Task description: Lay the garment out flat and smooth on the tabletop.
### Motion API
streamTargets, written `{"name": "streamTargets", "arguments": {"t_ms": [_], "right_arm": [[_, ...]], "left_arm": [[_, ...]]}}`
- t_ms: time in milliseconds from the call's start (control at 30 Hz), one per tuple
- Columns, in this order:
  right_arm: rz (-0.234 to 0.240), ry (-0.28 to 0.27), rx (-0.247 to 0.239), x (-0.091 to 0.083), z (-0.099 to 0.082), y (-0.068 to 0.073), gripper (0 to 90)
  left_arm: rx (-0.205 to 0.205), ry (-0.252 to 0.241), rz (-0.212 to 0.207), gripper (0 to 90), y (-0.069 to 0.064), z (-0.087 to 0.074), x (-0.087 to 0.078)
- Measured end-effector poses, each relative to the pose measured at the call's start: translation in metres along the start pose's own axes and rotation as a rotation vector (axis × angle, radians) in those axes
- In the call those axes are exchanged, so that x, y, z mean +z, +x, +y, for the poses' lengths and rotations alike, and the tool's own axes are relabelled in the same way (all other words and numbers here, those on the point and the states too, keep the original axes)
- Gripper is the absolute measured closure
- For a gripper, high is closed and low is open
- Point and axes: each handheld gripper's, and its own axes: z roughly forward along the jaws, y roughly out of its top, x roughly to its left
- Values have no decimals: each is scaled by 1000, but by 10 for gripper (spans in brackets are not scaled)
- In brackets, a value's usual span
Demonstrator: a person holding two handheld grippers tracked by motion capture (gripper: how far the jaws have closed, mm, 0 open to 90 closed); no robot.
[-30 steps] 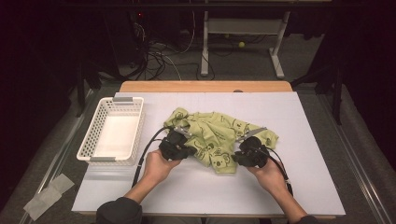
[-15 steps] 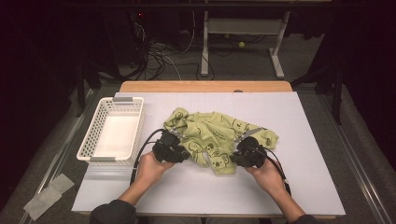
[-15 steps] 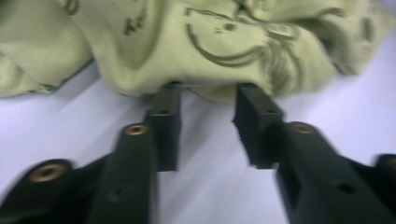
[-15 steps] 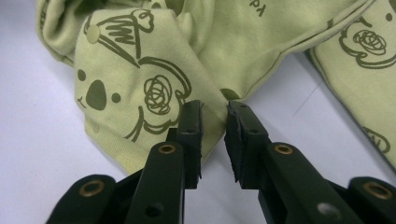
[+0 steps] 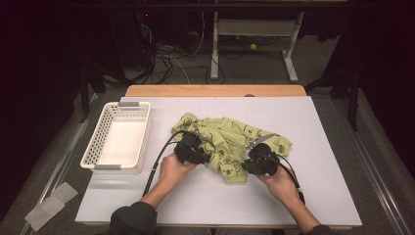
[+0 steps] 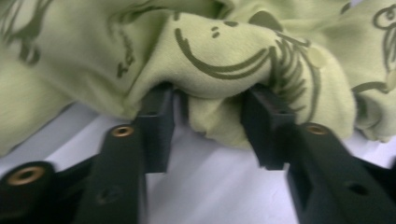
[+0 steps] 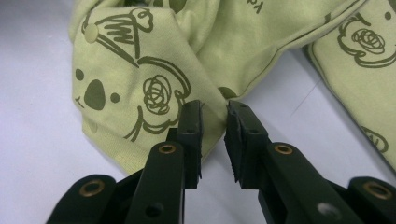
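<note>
Garment (image 5: 230,142), pale green with koala prints, lies crumpled mid-table, between the two grippers and touching both. The right gripper (image 7: 214,116) pinches a folded edge of it: in the right gripper view the cloth runs down into the narrow gap between the pads and is squeezed there, so this corner looks anchored, likely to hold the garment in place while the other hand finds its grip. The left gripper (image 6: 210,105) has its jaws spread around a bulging fold just ahead of it. They have just been closing, with that fold between them, but in the left gripper view the pads (image 6: 156,126) sit under the overhang of cloth with a clear gap to the hanging fold, so they do not press on it yet. In my judgement the left hand is settling on a second hold so the garment can be lifted or pulled flat between both tools.

A white basket (image 5: 98,147) stands well off to the left of the left gripper, clear of the cloth. The table (image 5: 318,127) ahead of both tools is bare white. A cable (image 5: 159,164) loops back from the left gripper beside the hand. Nothing blocks either jaw; the garment's own layered folds are the only hindrance, since the left pads could catch several layers at once.
</note>
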Motion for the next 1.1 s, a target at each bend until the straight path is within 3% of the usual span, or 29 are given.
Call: {"name": "streamTargets", "arguments": {"t_ms": [167, 333, 533, 767, 967, 1100], "right_arm": [[-2, 2, -4, 0, 0, 1, 767], [0, -4, -4, -3, -1, 2, 767], [7, -15, -12, -5, -2, 5, 771], [21, -24, -22, -7, -1, 12, 771], [31, -28, -53, -7, -1, 18, 768], [19, -39, -41, -9, 0, 18, 741]], "left_arm": [[17, 22, -11, 751, -2, -1, -3], [71, 12, 28, 763, -8, -10, -21], [120, -2, 63, 761, -19, -37, -46], [82, 8, 67, 759, -16, -63, -68], [51, 30, 84, 751, -12, -76, -75], [34, -7, 97, 603, -7, -76, -74]]}}
